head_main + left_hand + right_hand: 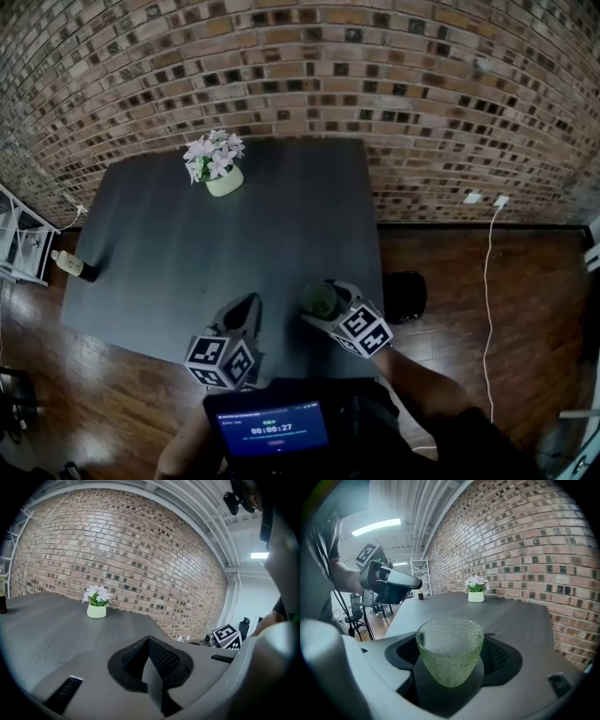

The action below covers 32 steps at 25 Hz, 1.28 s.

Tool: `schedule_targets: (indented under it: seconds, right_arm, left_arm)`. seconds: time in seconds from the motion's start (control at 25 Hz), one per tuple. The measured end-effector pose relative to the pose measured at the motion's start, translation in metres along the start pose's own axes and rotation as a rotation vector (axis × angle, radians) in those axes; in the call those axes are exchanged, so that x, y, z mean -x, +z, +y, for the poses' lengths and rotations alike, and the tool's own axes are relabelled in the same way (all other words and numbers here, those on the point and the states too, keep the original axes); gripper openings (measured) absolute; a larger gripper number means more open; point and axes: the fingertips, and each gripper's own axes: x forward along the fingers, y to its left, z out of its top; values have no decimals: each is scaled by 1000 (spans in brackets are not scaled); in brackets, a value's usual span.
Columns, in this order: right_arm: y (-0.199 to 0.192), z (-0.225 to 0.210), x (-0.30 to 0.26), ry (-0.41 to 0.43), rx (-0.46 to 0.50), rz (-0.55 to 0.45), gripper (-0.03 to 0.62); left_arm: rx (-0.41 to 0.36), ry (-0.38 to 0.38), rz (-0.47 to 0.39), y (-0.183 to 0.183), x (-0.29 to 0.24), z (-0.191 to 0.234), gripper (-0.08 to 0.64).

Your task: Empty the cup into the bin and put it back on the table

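Note:
A green dimpled glass cup stands upright between the jaws of my right gripper, which is shut on it; the cup looks empty inside. In the head view the cup and the right gripper hover over the near right edge of the dark grey table. A black bin sits on the wooden floor just right of that table corner. My left gripper hangs over the near edge, to the cup's left, its black pads meeting with nothing between them.
A small pot of white flowers stands at the table's far side. A dark bottle stands at the left edge, by a white shelf. A brick wall runs behind. A white cable hangs from wall sockets on the right.

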Motion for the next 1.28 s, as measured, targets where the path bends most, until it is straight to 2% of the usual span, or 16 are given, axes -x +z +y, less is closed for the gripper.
schedule_targets:
  seconds: [0.52, 0.88, 0.96, 1.12, 1.28]
  right_arm:
    - [-5, 2, -4, -2, -2, -36, 391]
    - [-9, 3, -2, 9, 0, -37, 400]
    - [-12, 6, -2, 19, 4, -30, 456]
    - [-14, 6, 3, 24, 10, -28, 456]
    - [3, 2, 19, 13, -12, -72, 456]
  left_arm:
    - [9, 17, 30, -34, -9, 10, 5]
    - [10, 18, 46, -36, -10, 14, 5]
    - [2, -2, 48, -37, -10, 10, 5]
    - [2, -20, 33, -32, -12, 7, 5]
    - [4, -14, 34, -26, -14, 12, 5]
